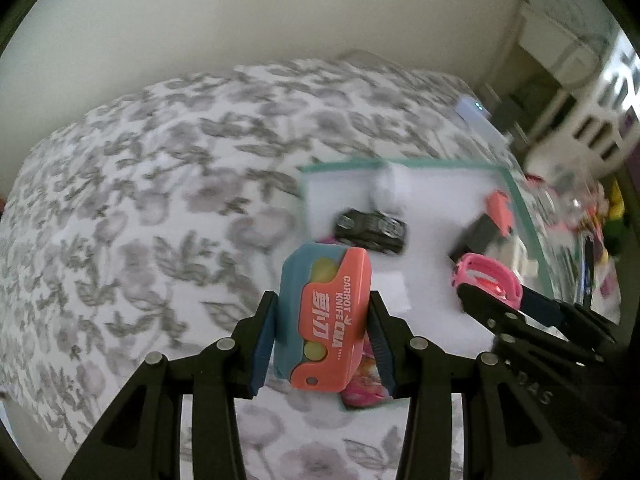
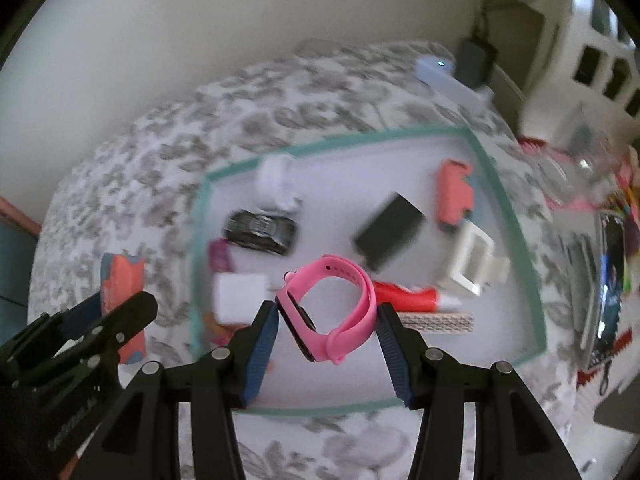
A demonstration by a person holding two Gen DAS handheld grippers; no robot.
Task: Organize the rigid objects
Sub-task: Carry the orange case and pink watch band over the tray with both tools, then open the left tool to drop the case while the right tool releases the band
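My left gripper [image 1: 322, 320] is shut on an orange and teal carrot knife toy [image 1: 326, 318] and holds it above the flowered cloth beside the mat's left edge. It also shows in the right wrist view [image 2: 122, 300]. My right gripper [image 2: 326, 316] is shut on a pink wristband watch [image 2: 330, 312] and holds it over the white, green-edged mat [image 2: 516, 216]. The watch also shows in the left wrist view [image 1: 488, 280]. On the mat lie a black toy car [image 2: 260, 230], a black box [image 2: 390, 232], a coral piece [image 2: 454, 194] and a red tube [image 2: 408, 296].
A grey flowered cloth [image 1: 140, 200] covers the table. On the mat also lie a white case [image 2: 276, 182], a white block [image 2: 238, 298] and a white frame [image 2: 472, 262]. Clutter and a phone [image 2: 610, 284] sit at the right. A wall stands behind.
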